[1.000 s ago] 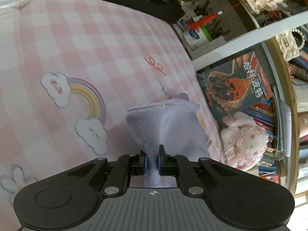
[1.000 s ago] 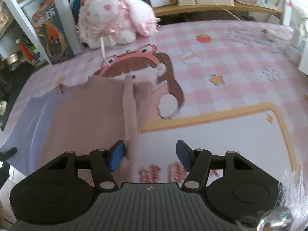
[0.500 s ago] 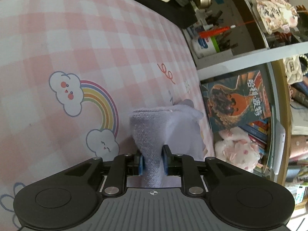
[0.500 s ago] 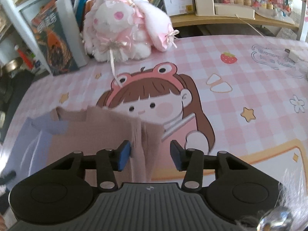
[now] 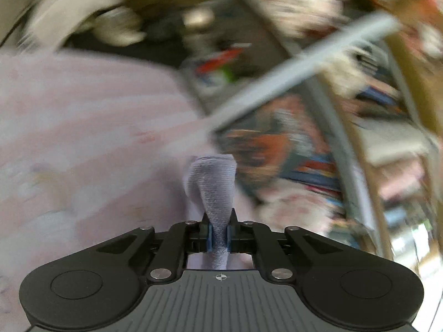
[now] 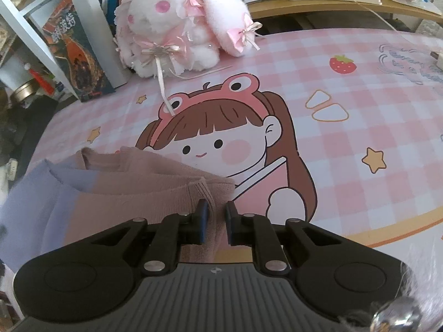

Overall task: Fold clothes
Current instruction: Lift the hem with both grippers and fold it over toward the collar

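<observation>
Garment point(image 6: 119, 193) is a soft knit, dusty pink over most of it w/ a lavender-blue band on its left side; it lies bunched on the near-left part of the mat in the right wrist view, top edge rolled into loose folds. Right gripper point(image 6: 214, 218) has its jaws drawn narrow around a pink ribbed edge, pads at or nearly at the cloth, so looks like a pinch but can't tell if it's fully tight. Left gripper point(image 5: 218, 231) is clamped on a lavender fold point(image 5: 216, 185) of the same knit, which stands up in a cone above the fingers. Surface is a pink checked mat point(image 6: 346, 144) printed w/ a cartoon girl in a frog headband point(image 6: 218, 138), a strawberry and stars. A white-and-pink plush bunny point(image 6: 177, 27) sits at the far edge, beside a book point(image 6: 74, 52) leaning on a white shelf; more shelves w/ books behind. Vs 0.5 s ago: right jaws have closed in from wide, and the pink edge is now between them; left view has gone heavily motion-blurred, swung toward the shelves, grip on the fold unchanged.
</observation>
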Action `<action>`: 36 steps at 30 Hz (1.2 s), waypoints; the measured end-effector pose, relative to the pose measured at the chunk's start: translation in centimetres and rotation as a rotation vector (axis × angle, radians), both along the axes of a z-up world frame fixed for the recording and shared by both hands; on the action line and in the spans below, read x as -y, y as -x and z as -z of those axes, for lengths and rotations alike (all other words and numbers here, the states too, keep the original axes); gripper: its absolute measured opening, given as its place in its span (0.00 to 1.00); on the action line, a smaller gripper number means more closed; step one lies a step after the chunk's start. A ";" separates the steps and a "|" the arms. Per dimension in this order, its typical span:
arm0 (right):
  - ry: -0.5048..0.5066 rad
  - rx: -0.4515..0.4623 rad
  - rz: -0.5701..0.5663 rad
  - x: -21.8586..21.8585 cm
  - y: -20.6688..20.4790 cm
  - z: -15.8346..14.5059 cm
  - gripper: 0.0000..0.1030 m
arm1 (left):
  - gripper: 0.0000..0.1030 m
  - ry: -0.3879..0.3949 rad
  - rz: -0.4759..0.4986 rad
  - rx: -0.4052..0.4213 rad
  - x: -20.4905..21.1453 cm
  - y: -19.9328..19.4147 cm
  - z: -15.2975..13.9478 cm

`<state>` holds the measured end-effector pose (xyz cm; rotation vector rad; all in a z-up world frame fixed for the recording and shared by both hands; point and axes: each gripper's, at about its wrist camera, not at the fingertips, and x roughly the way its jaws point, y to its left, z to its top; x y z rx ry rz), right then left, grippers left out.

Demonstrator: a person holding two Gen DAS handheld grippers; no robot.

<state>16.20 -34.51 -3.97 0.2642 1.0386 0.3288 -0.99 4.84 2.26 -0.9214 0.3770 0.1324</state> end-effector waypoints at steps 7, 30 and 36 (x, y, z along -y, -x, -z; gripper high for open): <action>-0.064 0.001 -0.053 1.3 -0.3 0.6 0.12 | 0.12 -0.502 0.418 0.032 16.2 -1.6 -5.0; -0.484 -0.163 -0.188 7.0 2.0 -0.9 0.51 | 0.49 -0.698 0.552 -0.157 23.9 4.1 -1.4; -0.434 -0.209 -0.278 3.2 2.9 -1.0 0.54 | 0.46 -0.703 0.383 -0.188 21.1 3.4 -1.6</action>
